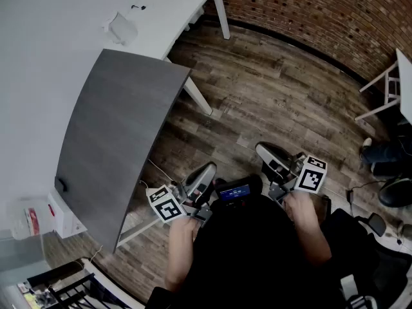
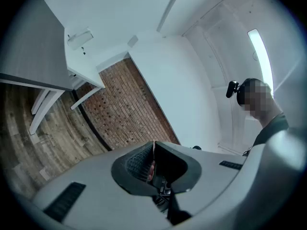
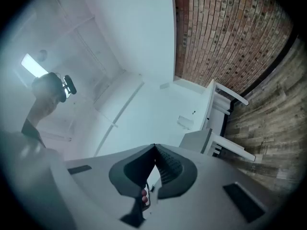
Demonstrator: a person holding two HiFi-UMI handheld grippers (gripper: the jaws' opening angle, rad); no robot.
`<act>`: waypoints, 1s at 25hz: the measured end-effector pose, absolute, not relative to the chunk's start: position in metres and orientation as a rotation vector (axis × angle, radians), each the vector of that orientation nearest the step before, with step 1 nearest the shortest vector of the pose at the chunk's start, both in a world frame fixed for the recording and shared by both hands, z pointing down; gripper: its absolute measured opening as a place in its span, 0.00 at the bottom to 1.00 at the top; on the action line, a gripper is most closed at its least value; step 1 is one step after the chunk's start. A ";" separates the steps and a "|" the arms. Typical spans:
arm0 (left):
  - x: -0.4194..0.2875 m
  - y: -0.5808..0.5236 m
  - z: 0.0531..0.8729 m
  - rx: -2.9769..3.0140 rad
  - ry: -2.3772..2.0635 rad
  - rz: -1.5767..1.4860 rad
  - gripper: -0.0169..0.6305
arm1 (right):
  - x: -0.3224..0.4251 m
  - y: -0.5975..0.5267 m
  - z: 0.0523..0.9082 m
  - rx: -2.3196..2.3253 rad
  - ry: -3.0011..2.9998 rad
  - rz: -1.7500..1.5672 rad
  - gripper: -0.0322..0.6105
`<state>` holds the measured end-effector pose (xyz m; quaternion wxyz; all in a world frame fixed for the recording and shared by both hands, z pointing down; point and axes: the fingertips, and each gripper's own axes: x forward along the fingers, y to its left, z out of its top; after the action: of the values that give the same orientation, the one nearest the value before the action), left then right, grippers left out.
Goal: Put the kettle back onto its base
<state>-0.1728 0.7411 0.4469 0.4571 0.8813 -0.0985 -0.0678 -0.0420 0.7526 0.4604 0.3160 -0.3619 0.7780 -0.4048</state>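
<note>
No kettle and no base appear in any view. Both grippers are held close to the person's body, above the wooden floor. My left gripper [image 1: 205, 174] is shut with nothing in it; its pads meet at the tips [image 2: 153, 143] and it points past a white table toward the brick wall [image 2: 125, 110]. My right gripper [image 1: 270, 157] is also shut and empty, its tips touching [image 3: 154, 146], and it points slightly upward at a white wall.
A grey table [image 1: 116, 140] stands to the left, with a white table [image 1: 77, 24] behind it carrying a small white object [image 1: 121, 28]. A brick wall [image 1: 322, 11] runs along the far right. White furniture legs [image 1: 380, 95] and dark items [image 1: 393, 172] stand at the right.
</note>
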 end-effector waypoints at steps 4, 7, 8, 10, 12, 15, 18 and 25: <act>-0.168 0.749 0.447 2.171 -0.243 -0.163 0.07 | -0.035 0.760 0.457 -0.951 2.048 -1.051 0.07; -0.158 0.755 0.448 2.175 -0.239 -0.157 0.07 | -0.022 0.768 0.458 -0.953 2.040 -1.036 0.07; -0.154 0.756 0.448 2.177 -0.238 -0.155 0.07 | -0.017 0.770 0.458 -0.955 2.035 -1.031 0.07; -0.149 0.757 0.448 2.181 -0.234 -0.150 0.07 | -0.008 0.774 0.460 -0.963 2.022 -1.024 0.07; -0.143 0.759 0.447 2.186 -0.228 -0.145 0.07 | 0.001 0.779 0.460 -0.970 2.005 -1.012 0.07; -0.131 0.761 0.446 2.195 -0.209 -0.138 0.07 | 0.017 0.786 0.459 -0.983 1.986 -0.982 0.07; -0.120 0.760 0.447 2.193 -0.193 -0.127 0.07 | 0.032 0.789 0.460 -1.007 1.970 -0.964 0.07; -0.105 0.740 0.454 2.170 -0.151 -0.119 0.07 | 0.045 0.779 0.465 -1.060 1.941 -0.952 0.07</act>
<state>-0.1051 0.7399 0.4537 0.4631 0.8829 -0.0614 -0.0482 0.0445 0.7791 0.4655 0.3588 -0.4110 0.7525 -0.3690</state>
